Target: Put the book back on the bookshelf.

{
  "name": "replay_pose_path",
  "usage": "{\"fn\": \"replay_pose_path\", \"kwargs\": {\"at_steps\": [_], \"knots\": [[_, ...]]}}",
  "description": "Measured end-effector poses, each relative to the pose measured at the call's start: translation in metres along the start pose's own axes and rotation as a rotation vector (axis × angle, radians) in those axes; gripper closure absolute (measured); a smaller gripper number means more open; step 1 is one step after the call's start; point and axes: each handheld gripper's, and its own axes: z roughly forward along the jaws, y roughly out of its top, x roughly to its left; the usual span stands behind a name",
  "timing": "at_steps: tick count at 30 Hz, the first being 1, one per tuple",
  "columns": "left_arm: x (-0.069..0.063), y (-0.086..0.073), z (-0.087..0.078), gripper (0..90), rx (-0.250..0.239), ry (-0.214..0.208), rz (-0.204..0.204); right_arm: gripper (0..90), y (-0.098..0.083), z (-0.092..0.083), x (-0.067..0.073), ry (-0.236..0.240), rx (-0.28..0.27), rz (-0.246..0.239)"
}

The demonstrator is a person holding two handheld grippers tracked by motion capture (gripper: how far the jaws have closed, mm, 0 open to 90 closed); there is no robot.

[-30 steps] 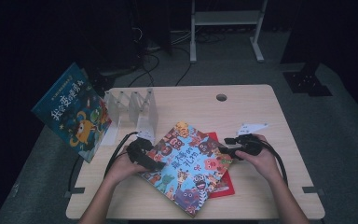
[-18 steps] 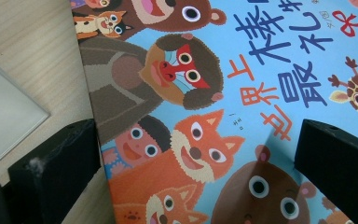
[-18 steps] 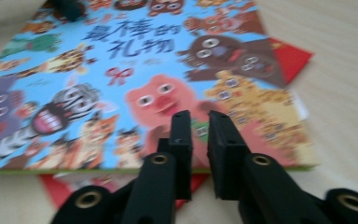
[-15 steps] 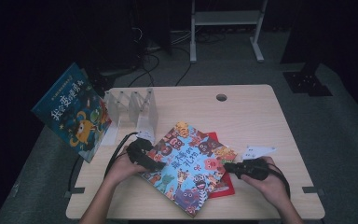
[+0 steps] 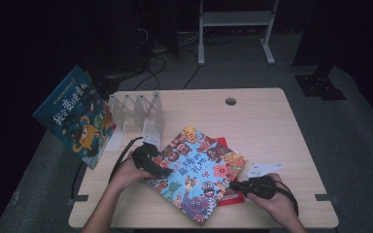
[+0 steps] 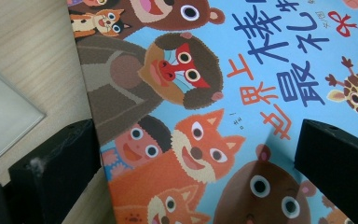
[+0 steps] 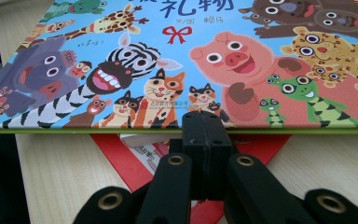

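A picture book (image 5: 196,177) with cartoon animals on a blue cover lies slanted on the table, on top of a red book (image 5: 234,196). My left gripper (image 5: 155,167) is at its left edge, open: one jaw stands beside the book (image 6: 186,93) on the wood, the other above the cover. My right gripper (image 5: 238,186) is at the book's lower right edge. In the right gripper view its jaws are pressed shut (image 7: 207,133), tips against the edge of the animal book (image 7: 177,60), above the red book (image 7: 121,163).
A clear divider rack (image 5: 136,111) stands at the table's back left, and a blue book (image 5: 75,116) leans off its left side. A cable hole (image 5: 230,101) sits near the far edge. Bare wood (image 5: 262,126) lies right of the books.
My right gripper has moved from beside the book's upper right corner toward me, down to its lower right edge. The left gripper and the book have stayed put.
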Motion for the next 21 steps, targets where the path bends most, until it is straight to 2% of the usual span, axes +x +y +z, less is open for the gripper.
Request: {"fn": "replay_pose_path", "kwargs": {"at_steps": [10,14,17,21], "knots": [[0.0094,-0.0009,0.0059,0.0,0.006,-0.082,-0.054,88.9,-0.0007,0.0004,0.0004,-0.002,0.004,-0.003],[0.0083,0.0001,0.0062,0.0,0.01,-0.082,-0.065,89.0,-0.0003,0.0007,0.0008,-0.006,0.006,0.001],[0.0081,0.0023,0.0042,0.1,0.032,-0.085,-0.073,89.0,0.0001,0.001,0.001,-0.011,0.009,0.001],[0.0092,0.0029,0.0018,0.8,0.031,-0.092,-0.096,89.0,0.0003,0.0011,0.0014,-0.015,0.011,0.003]]}}
